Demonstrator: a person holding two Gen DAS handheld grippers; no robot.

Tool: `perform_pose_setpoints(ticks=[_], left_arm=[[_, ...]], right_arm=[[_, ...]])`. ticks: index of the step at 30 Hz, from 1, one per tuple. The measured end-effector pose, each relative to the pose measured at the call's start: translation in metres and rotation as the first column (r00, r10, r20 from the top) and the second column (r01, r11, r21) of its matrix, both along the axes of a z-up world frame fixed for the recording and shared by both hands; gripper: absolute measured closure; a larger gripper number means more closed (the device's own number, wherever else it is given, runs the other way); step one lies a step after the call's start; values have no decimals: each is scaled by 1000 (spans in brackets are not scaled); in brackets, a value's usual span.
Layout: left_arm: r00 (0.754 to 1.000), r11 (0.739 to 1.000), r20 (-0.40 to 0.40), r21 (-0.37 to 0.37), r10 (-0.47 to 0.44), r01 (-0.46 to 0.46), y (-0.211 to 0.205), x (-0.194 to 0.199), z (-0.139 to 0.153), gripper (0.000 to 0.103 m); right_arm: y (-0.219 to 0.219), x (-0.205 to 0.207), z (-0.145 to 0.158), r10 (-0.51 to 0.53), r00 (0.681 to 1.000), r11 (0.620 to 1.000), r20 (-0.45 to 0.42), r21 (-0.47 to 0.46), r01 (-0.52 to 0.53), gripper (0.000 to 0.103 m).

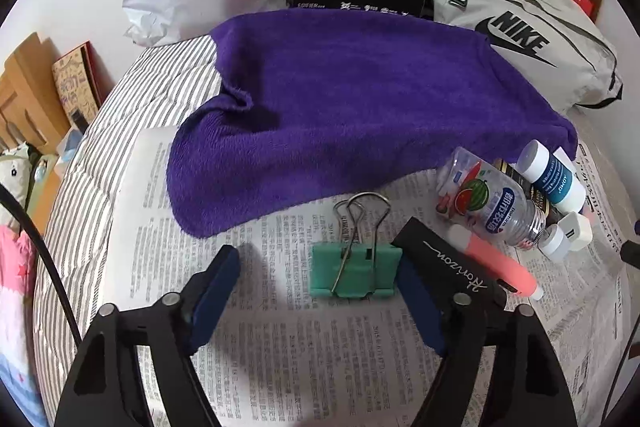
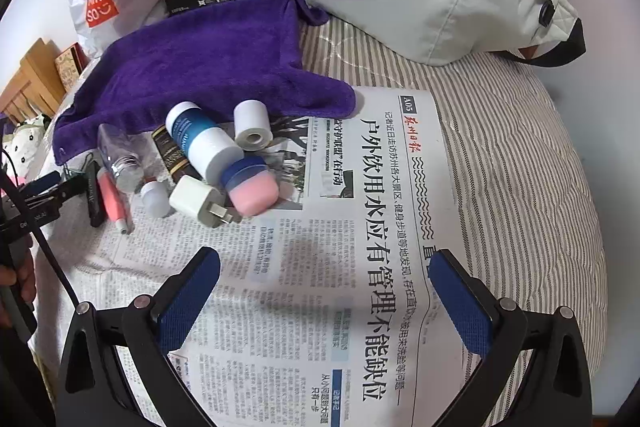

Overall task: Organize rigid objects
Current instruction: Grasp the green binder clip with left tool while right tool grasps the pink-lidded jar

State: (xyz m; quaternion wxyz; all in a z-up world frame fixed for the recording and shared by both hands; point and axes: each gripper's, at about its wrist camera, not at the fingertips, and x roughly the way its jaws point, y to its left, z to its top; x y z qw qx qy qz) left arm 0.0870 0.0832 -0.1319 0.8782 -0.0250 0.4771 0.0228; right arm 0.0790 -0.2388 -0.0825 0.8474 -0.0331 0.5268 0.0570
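Newspaper (image 1: 280, 347) covers the striped bed. Left gripper (image 1: 320, 275) stands wide open, holding nothing; the green metal binder clip (image 1: 355, 269) lies flat between its fingers, just beside the right one. Right gripper (image 2: 324, 291) is also wide open and empty over the newspaper. Small bottles and a white charger plug (image 2: 196, 201) cluster beside the purple towel (image 1: 340, 99).

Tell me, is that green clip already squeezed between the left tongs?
No. The green binder clip lies on the newspaper between the open left tongs, untouched by its left pad.
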Motion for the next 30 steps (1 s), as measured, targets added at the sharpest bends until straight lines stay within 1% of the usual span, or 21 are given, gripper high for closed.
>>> perform_pose_setpoints(ticks=[1,2,3,6,14,18,22,26,30], left_arm=[[1000,1000,3,0,-9,9,0,0,1,36],[1000,1000,10,1,-18,18,0,-1,1,40],[1000,1000,17,3,-25,25,-1,-2,2,50],[998,999,23,23,-50,49,-5,-4,3,64],[998,998,35,24,-51,50,-7,-7,3,63],[998,999,27,22,-48,47,-7,-4,4,63],[998,999,30,7,-48,48,-6,-6,4,63],[998,999,30,14,-47,47,-6,-7,4,63],[999,999,29,8,-46,46,-6,-6,4,63]], right_arm=[[0,1,-1,2,1000,1000,-3,-2,-2,0],[1,2,-1,3,1000,1000,-4,-3,-3,0],[2,4,-2,6,1000,1000,-5,-4,-6,0],[4,7,-2,18,1000,1000,5,-1,-18,0],[15,28,-3,57,998,998,39,-3,-57,0],[23,35,-9,114,992,993,46,-27,-113,4],[33,41,-19,181,983,980,33,-88,-177,10],[36,43,-19,226,972,973,59,-71,-222,11],[41,47,-19,265,961,962,72,-84,-259,11]])
